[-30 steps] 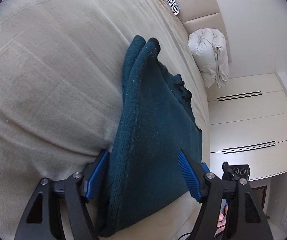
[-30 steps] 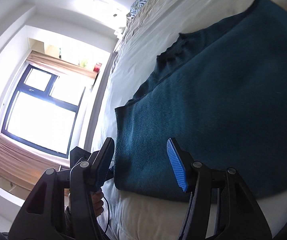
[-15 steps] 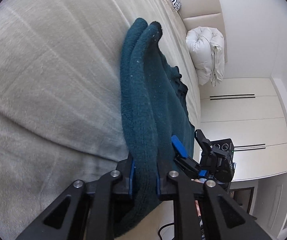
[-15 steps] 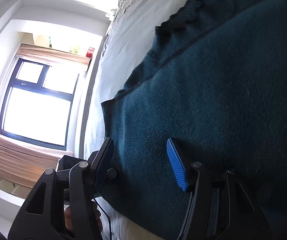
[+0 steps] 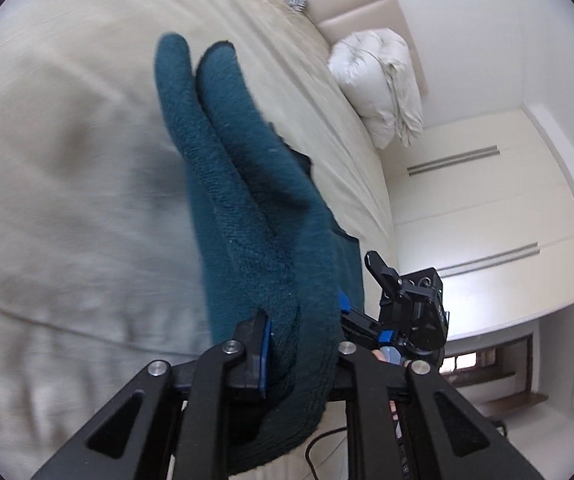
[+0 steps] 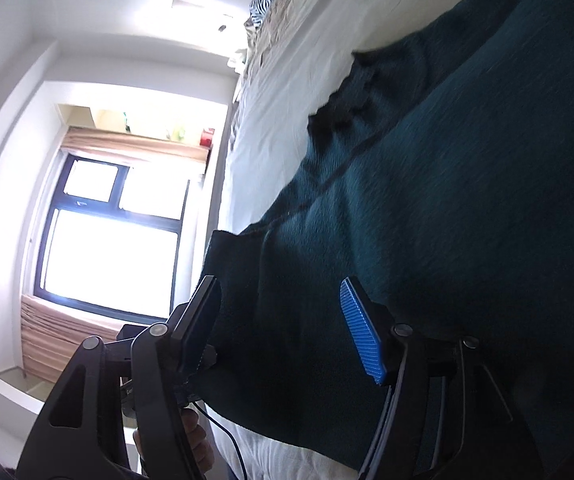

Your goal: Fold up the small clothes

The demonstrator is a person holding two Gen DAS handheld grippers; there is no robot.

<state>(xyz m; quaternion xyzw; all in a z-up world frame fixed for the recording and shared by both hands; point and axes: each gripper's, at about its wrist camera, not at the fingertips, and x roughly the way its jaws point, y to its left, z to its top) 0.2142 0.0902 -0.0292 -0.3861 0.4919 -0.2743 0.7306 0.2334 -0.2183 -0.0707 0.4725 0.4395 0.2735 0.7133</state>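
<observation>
The left claw [image 5: 299, 356] pinches the teal sweater's [image 5: 247, 216] hem to lift it; the right claw [image 6: 283, 332], jaws just widened, straddles the opposite corner ungripped.

Beige-sheeted bed [image 5: 67, 208], teal sweater [image 6: 467, 220] on it, white duvet bundle [image 5: 379, 80] far end

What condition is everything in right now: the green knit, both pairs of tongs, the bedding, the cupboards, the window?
Teal sweater: one edge bunched and lifted, the rest lying on the bed.
Left tongs: shut on the sweater's edge.
Right tongs: open, just widened, over the sweater's corner, not pinching.
Bed sheet: spread, lightly creased.
White duvet: bundled against the headboard.
Wardrobe doors: closed.
Window: closed, blind raised.
</observation>
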